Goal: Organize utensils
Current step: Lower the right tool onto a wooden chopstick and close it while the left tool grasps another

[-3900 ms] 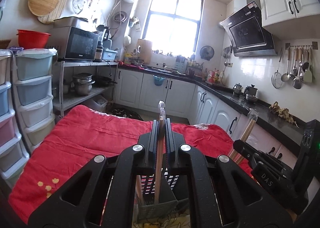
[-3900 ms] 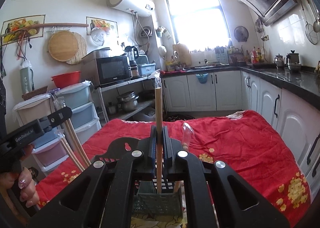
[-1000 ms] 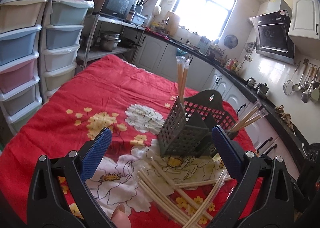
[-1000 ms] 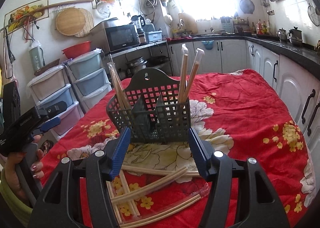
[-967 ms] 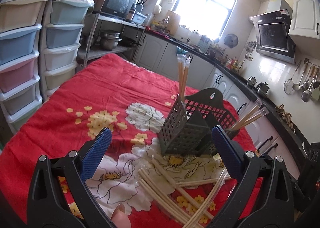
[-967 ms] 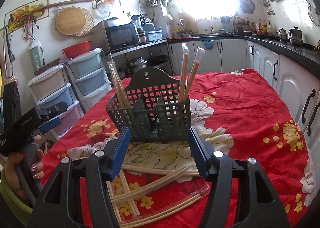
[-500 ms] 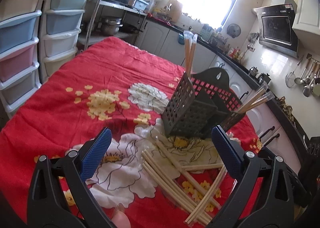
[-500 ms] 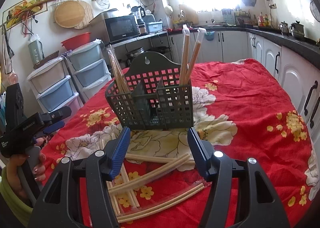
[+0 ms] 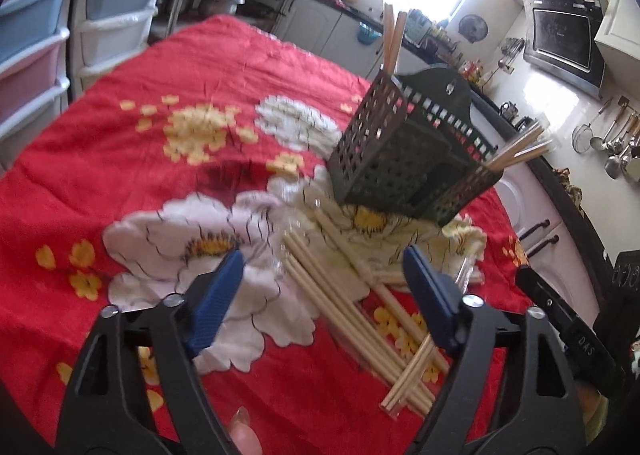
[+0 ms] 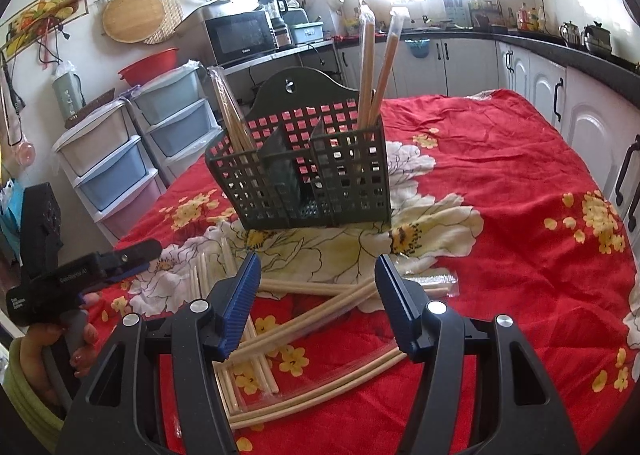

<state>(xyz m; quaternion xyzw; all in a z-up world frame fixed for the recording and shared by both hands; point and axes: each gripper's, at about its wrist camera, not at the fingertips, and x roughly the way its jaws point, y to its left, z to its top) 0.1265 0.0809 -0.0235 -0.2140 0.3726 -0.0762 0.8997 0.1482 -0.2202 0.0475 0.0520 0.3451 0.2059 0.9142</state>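
Wrapped chopsticks [image 9: 352,295] on worktop: light, stiff, slick film; pinch mid-length. Left tool [image 9: 320,295] closing, nothing pinched; right tool [image 10: 316,303] spread, empty.

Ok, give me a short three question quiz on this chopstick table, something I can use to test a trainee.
1. True or false: the rack stands upright on the red cloth.
2. Which compartment of the rack, seen from the right wrist camera, holds no chopsticks: A left, B middle, C right?
3. Fill in: the loose chopsticks lie on the cloth in ___ of the rack, on the camera's side.

Key: 1 true. 2 B, since the wrapped chopsticks stand at the right end and another bundle leans at the left. 3 front. Neither the right gripper nor the left gripper holds anything; the left jaws are closing, and nothing is pinched between them.
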